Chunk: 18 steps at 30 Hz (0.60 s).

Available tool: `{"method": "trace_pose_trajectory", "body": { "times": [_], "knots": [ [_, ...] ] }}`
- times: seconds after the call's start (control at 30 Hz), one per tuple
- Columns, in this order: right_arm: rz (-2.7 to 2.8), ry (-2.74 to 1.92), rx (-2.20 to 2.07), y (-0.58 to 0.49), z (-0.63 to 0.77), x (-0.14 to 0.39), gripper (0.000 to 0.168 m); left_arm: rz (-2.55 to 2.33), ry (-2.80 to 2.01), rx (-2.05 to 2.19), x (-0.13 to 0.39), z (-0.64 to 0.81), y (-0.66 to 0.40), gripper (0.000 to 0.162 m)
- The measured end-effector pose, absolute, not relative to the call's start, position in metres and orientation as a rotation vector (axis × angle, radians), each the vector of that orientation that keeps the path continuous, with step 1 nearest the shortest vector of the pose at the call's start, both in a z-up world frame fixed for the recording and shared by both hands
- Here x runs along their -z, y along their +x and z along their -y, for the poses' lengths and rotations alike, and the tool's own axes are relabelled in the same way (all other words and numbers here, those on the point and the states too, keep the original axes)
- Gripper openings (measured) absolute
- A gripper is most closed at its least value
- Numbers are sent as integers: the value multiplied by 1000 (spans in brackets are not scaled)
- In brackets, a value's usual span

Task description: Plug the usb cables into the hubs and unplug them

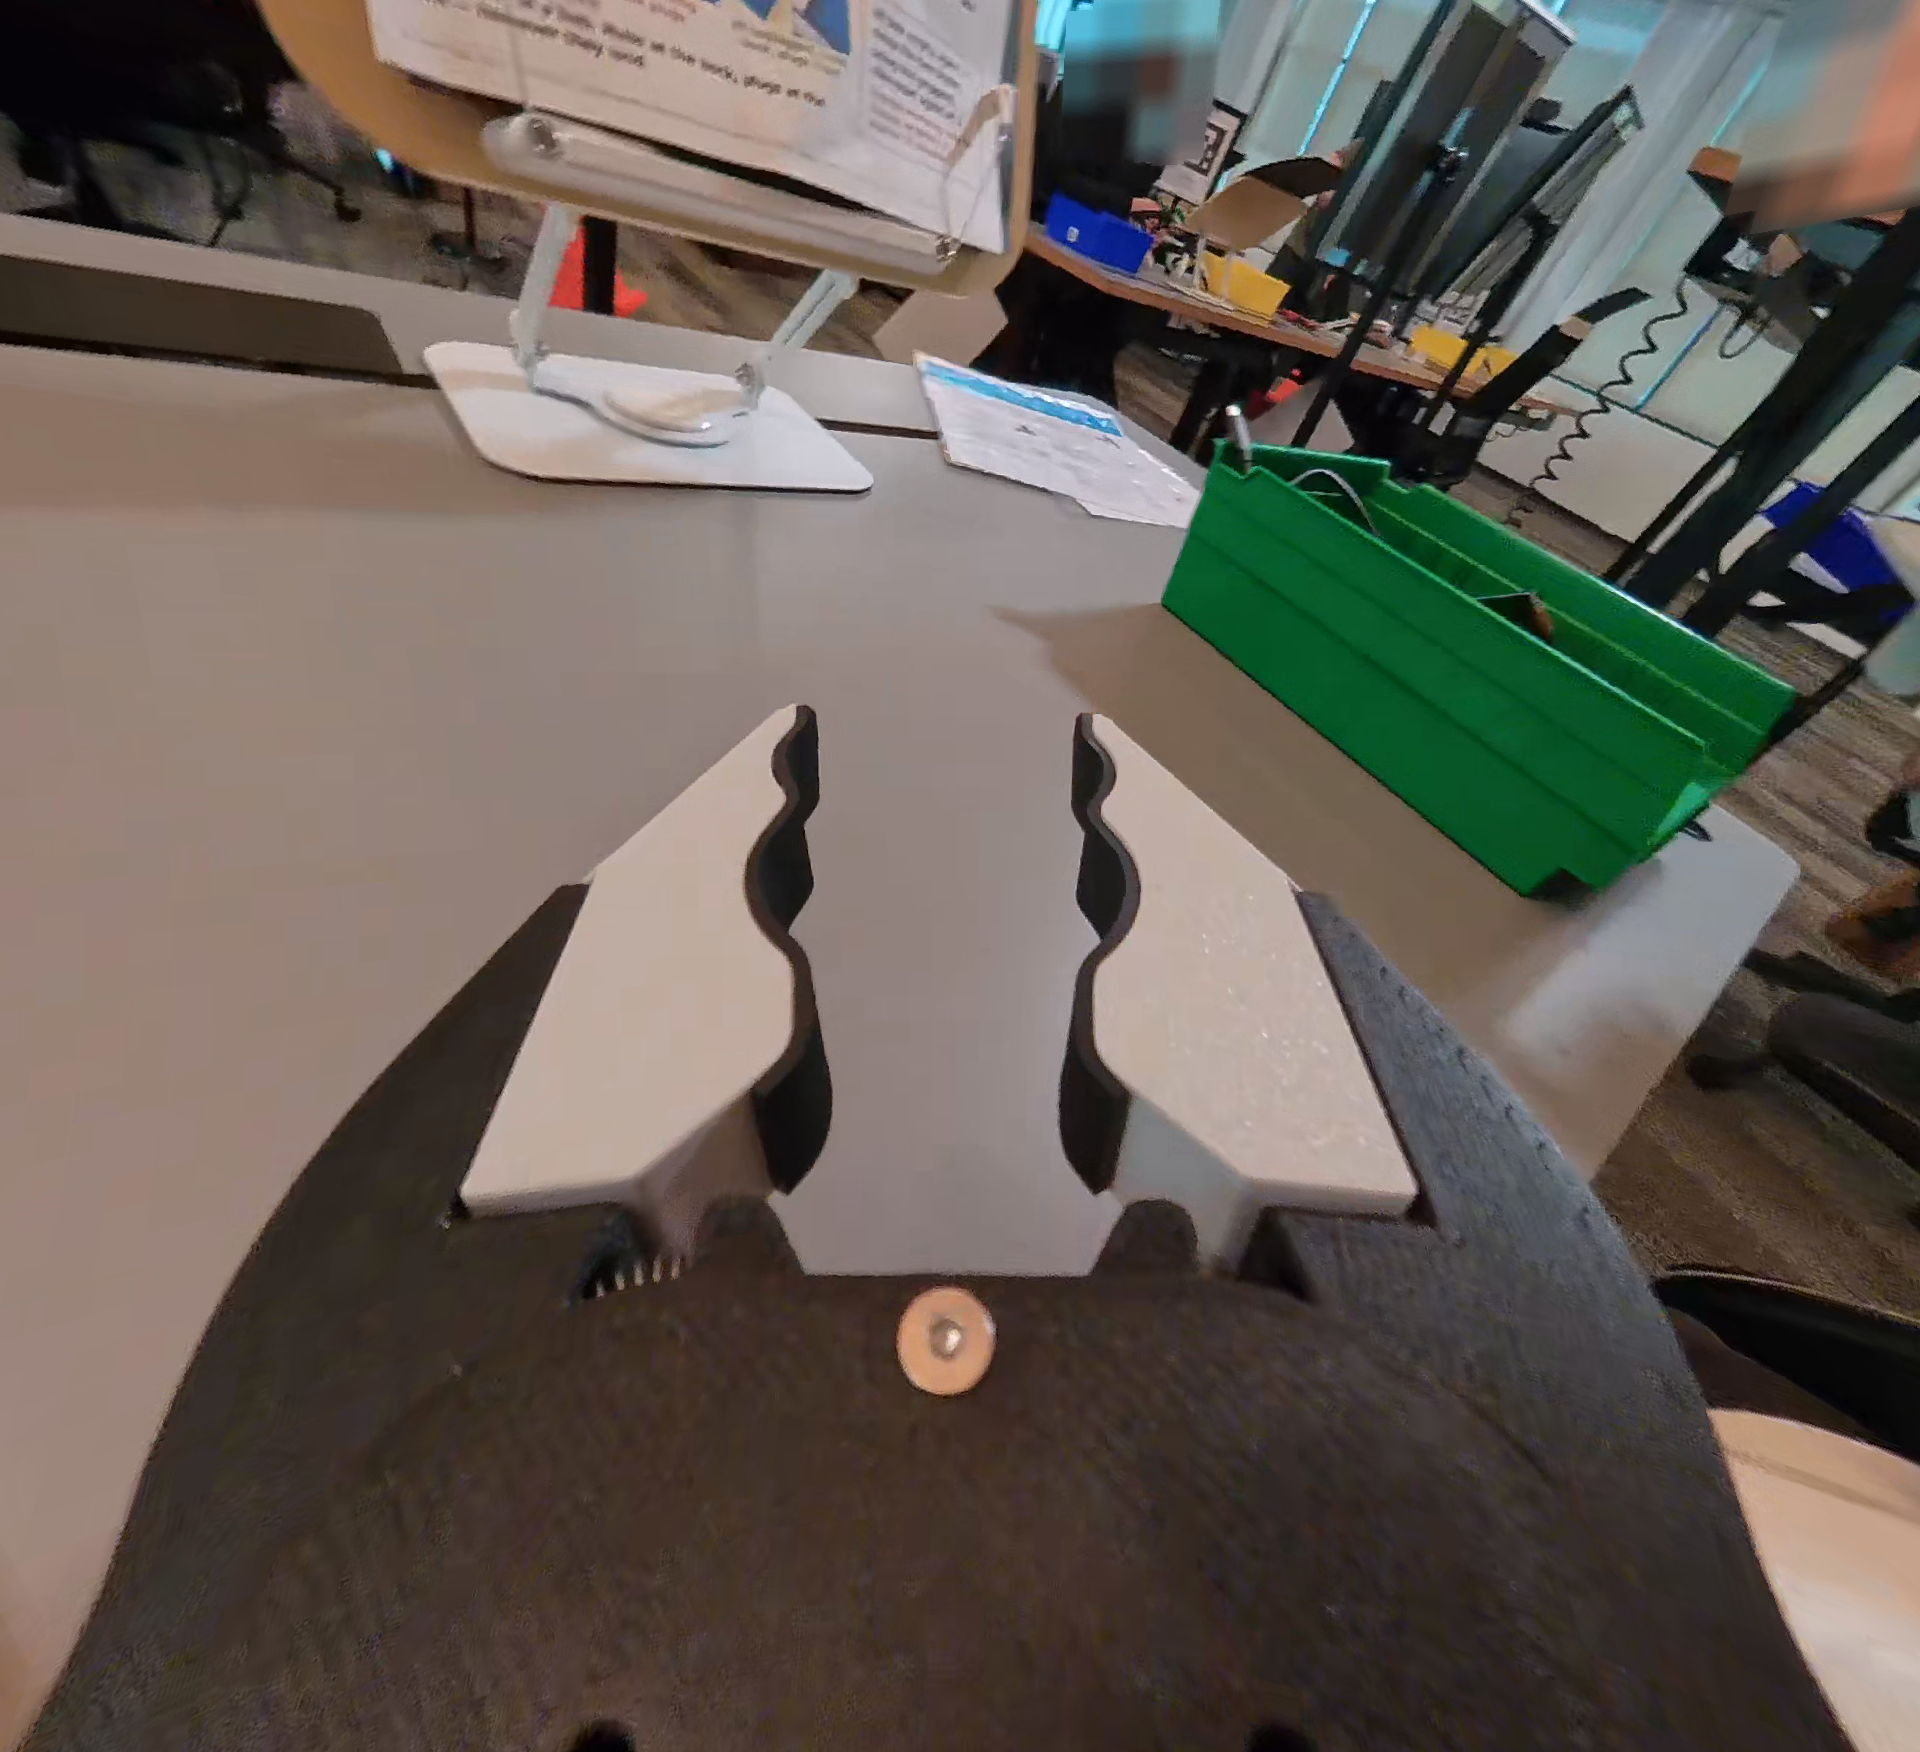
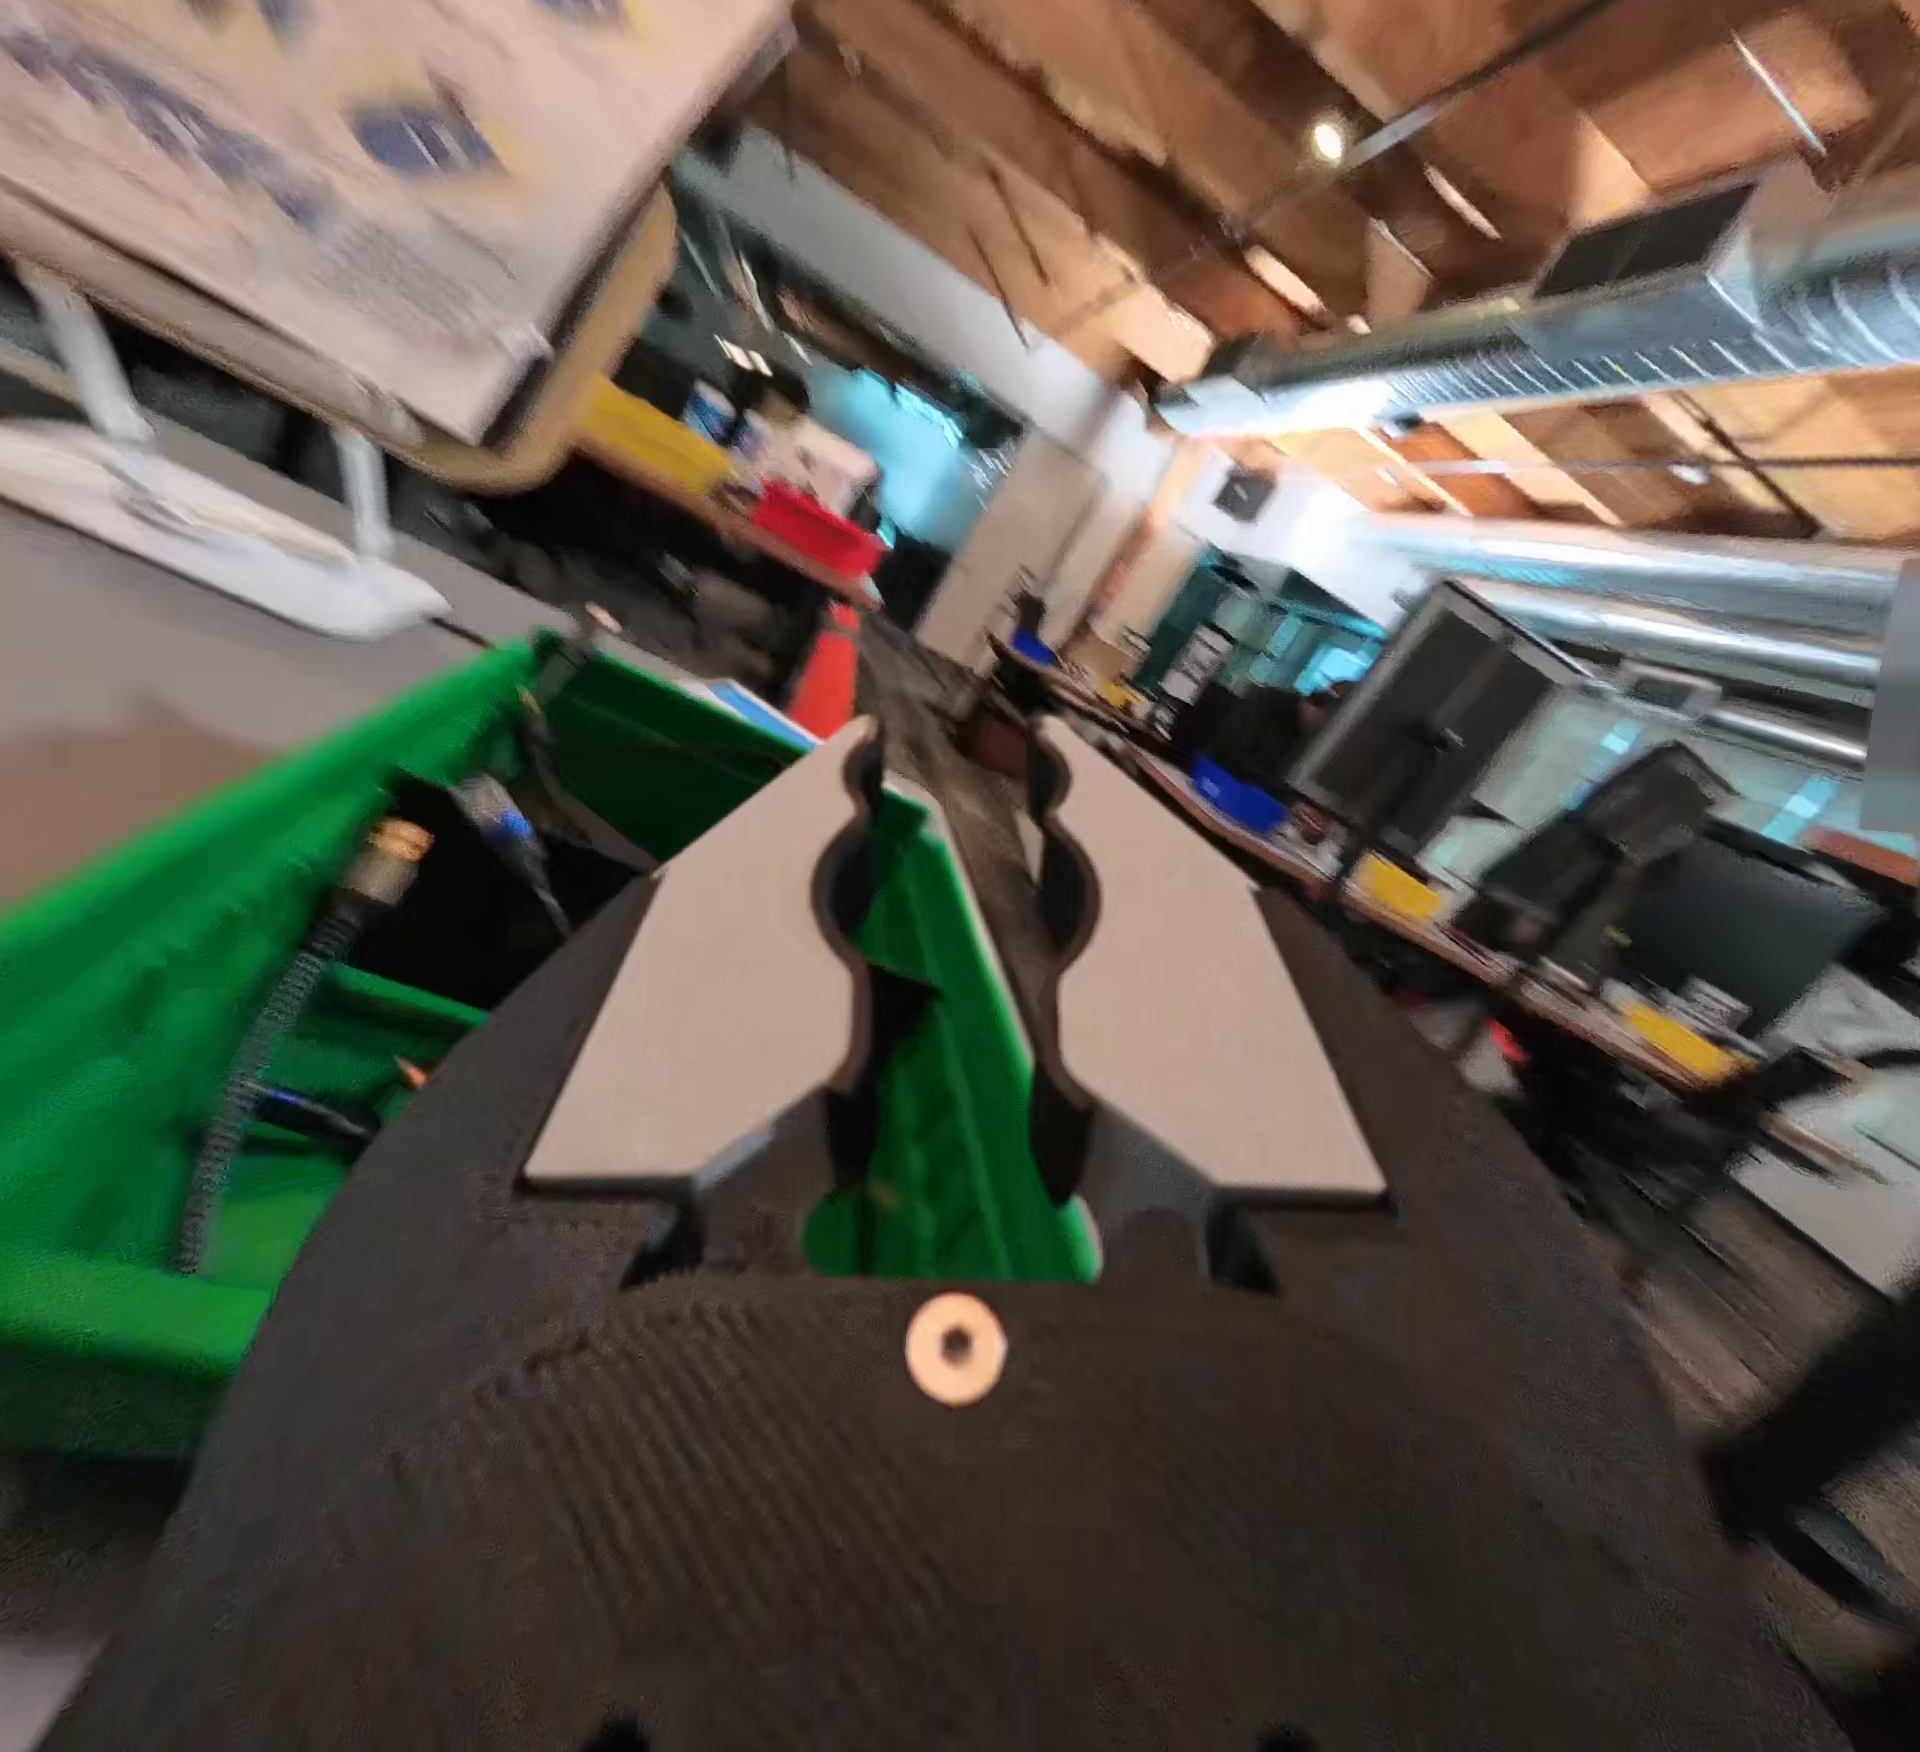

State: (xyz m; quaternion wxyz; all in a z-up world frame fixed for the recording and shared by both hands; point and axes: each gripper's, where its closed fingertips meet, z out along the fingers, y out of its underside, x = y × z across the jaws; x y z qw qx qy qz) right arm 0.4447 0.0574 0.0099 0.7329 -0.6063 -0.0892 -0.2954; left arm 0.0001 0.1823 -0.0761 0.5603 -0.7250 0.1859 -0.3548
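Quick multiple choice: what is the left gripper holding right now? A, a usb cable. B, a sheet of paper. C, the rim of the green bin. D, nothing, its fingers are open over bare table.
D: in the left wrist view the left gripper has its fingers apart with only the grey table showing between them; the green bin sits off to the right, untouched.

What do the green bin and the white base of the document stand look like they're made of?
Green bin: likely moulded plastic, going by its uniform saturated colour, slight sheen and stepped ribbed walls. Stand base: a thin flat white plate with rounded corners and a smooth matte finish, possibly painted metal or plastic; the look leaves it open.
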Motion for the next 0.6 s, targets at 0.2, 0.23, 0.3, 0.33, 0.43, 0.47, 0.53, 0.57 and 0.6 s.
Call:
{"method": "trace_pose_trajectory", "body": {
  "times": [0.2, 0.23, 0.3, 0.33, 0.43, 0.47, 0.53, 0.57, 0.6],
  "knots": [
    [-342, -1459, 325, 549, -45, 42, 18, -438, -1746, 803, 87, -199, 2, 45],
    [-401, -1537, 295, 562, -46, 61, 24, -440, -1743, 809, 87, -200, 4, 44],
    [-505, -1671, 197, 574, -49, 92, 40, -455, -1741, 815, 88, -202, 9, 43],
    [-543, -1700, 134, 575, -49, 100, 43, -466, -1744, 816, 89, -203, 12, 43],
    [-490, -1585, -77, 556, -46, 76, 54, -499, -1760, 825, 93, -202, 19, 43],
    [-473, -1515, -99, 554, -41, 62, 56, -507, -1761, 829, 94, -201, 20, 43],
    [-430, -1442, -76, 551, -33, 46, 47, -518, -1758, 835, 94, -200, 22, 43],
    [-409, -1450, -57, 549, -34, 46, 47, -519, -1758, 836, 94, -199, 22, 43],
    [-389, -1483, -52, 545, -37, 50, 51, -519, -1760, 838, 95, -199, 21, 43]
  ]
}}
